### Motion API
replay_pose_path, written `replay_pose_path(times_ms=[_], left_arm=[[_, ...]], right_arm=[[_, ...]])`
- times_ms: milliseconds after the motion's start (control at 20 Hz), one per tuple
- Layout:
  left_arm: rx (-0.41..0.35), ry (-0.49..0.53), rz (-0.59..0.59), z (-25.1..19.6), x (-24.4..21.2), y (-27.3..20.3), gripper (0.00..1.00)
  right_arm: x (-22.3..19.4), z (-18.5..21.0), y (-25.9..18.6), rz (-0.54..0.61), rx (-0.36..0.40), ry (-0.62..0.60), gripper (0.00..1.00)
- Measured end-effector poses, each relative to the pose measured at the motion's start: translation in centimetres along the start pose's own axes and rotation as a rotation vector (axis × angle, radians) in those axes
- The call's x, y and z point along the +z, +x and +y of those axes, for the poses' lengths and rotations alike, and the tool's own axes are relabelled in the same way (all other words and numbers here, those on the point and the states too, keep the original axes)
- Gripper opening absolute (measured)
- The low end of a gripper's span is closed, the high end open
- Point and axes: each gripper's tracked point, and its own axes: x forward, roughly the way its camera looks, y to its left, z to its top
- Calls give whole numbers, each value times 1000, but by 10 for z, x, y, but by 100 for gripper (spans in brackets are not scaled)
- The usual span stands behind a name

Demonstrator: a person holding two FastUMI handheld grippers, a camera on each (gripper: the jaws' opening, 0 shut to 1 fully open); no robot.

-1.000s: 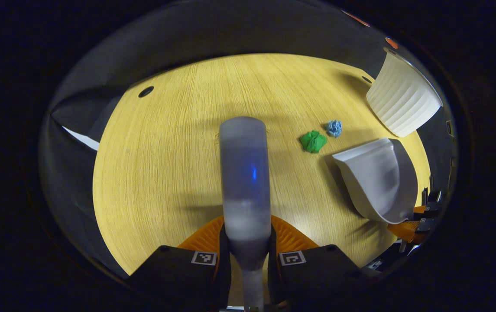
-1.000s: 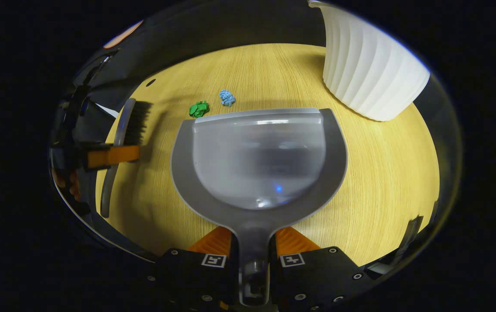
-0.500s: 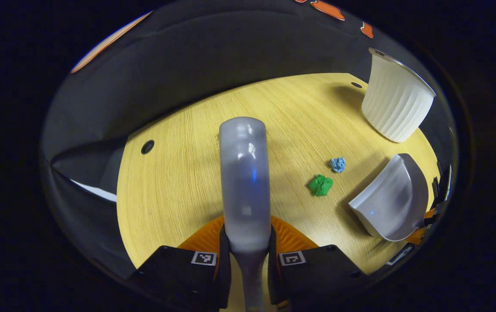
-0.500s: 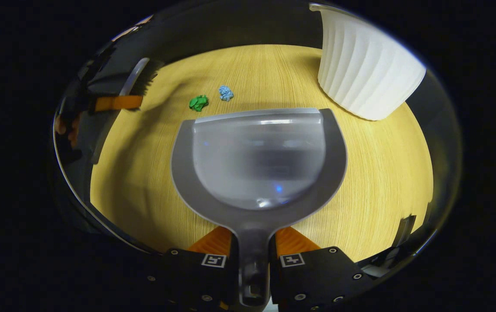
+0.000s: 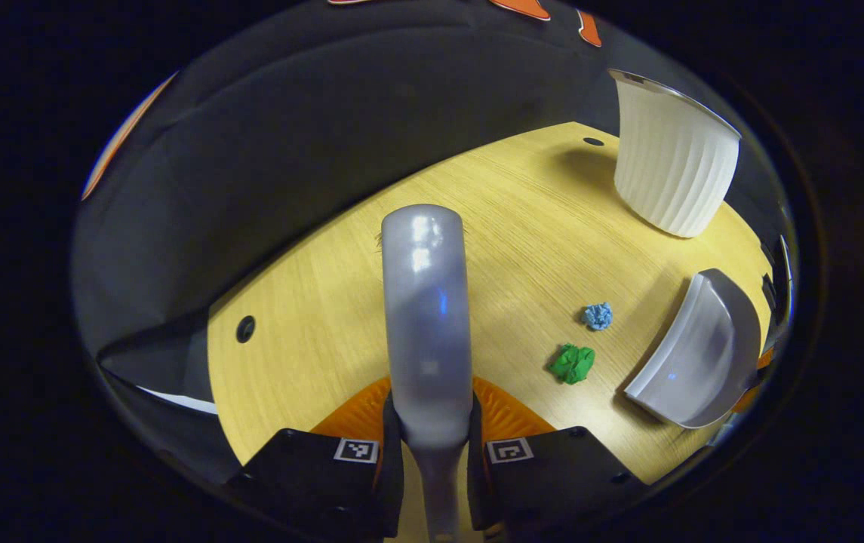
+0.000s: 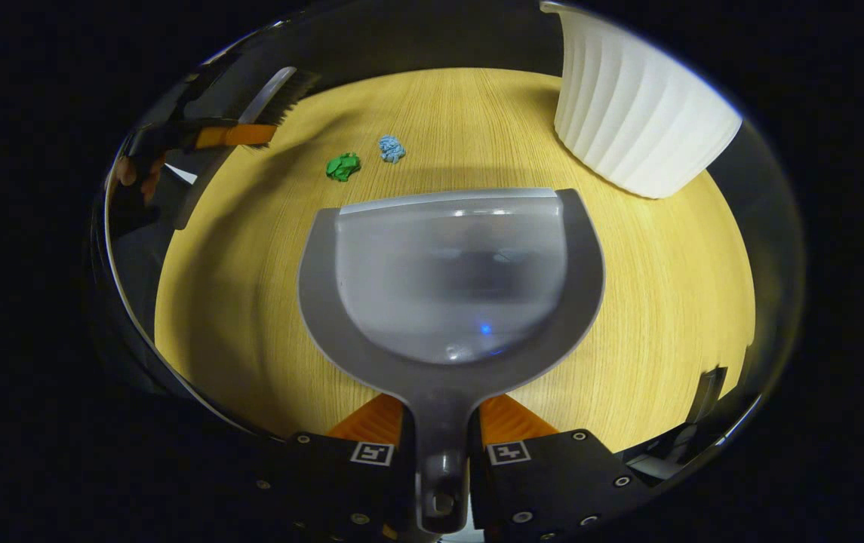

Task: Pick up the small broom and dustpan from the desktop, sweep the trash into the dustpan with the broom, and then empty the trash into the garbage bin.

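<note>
At the bottom of the left gripper view, the left gripper [image 5: 432,452] pinches the handle of the small grey plastic broom [image 5: 426,317], whose back rises up the middle of the frame. Low in the right gripper view, the right gripper [image 6: 443,452] clamps the stem of the grey plastic dustpan [image 6: 447,279], its lip pointing toward the top of the frame.

Two scraps lie bare on the pale wooden desktop [image 6: 665,302], above and left of that lip: a crumpled green paper ball [image 6: 342,167] and a smaller crumpled blue paper ball [image 6: 391,148]. A white ribbed plastic garbage bin [image 6: 635,121] stands upper right.

Both balls sit left of the pan's mouth, so a stroke not angled toward it could roll them past the lip. Being light, I'd judge a hard flick may scatter them apart or off the desk edge. A lip held off the wood would let them slip underneath.
</note>
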Motion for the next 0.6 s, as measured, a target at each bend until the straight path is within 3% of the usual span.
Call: replay_pose_path(times_ms=[250,600], left_arm=[[-125,60,41,-33,8,24,38],[-277,115,107,-76,11,46,38]], right_arm=[[3,1,0,28,-14,-56,31],[6,13,2,66,29,-124,31]])
